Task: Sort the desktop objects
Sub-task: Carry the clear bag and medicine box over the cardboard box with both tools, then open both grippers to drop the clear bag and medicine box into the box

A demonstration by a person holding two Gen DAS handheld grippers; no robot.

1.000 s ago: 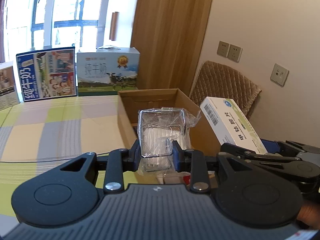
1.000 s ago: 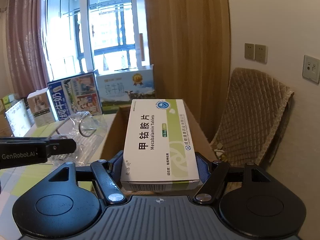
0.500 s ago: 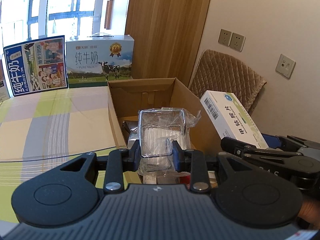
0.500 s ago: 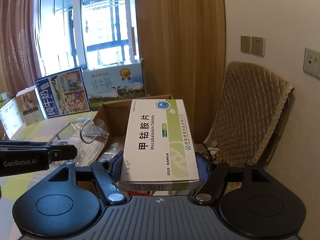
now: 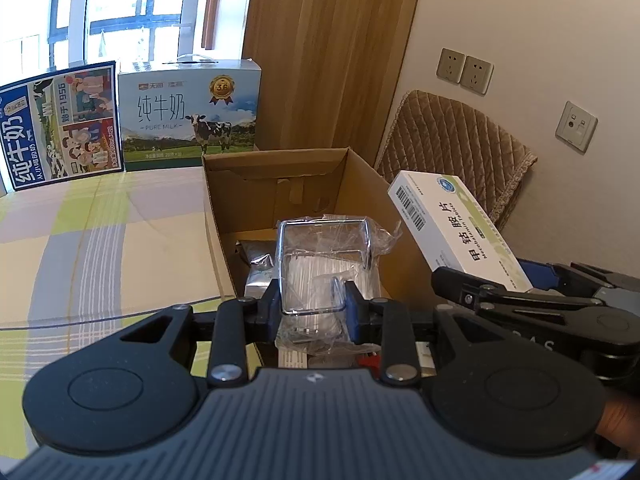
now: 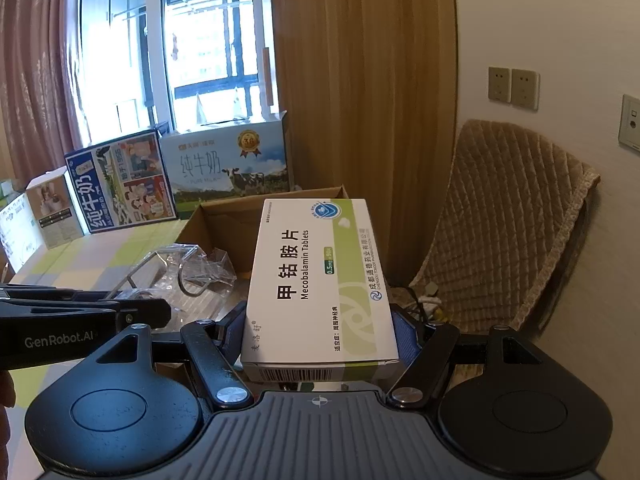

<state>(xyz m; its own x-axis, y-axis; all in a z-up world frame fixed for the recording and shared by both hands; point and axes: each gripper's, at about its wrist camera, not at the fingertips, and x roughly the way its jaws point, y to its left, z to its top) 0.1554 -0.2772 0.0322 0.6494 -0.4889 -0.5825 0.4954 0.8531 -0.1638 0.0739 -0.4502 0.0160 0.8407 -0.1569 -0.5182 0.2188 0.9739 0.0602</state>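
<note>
My left gripper [image 5: 312, 304] is shut on a chrome wire rack wrapped in clear plastic [image 5: 326, 258], held above the near part of an open cardboard box [image 5: 280, 184]. A silver foil pouch [image 5: 258, 270] lies inside the box. My right gripper [image 6: 320, 332] is shut on a white and green medicine box [image 6: 322, 280], held over the box's right side. In the left wrist view the medicine box [image 5: 452, 224] and the right gripper [image 5: 492, 290] show at right. From the right wrist camera the wrapped rack [image 6: 188, 266] and left gripper [image 6: 164, 312] appear at left.
Two milk cartons [image 5: 188, 114] [image 5: 60, 124] stand at the table's back by the window. A checked tablecloth [image 5: 100, 232] covers the table left of the box. A quilted chair back [image 6: 508, 220] stands against the wall at right, beside a wooden panel [image 6: 360, 80].
Both grippers have moved forward toward the cardboard box with their loads; the box now looks nearer and more of its inside shows. Neither grip has changed.
</note>
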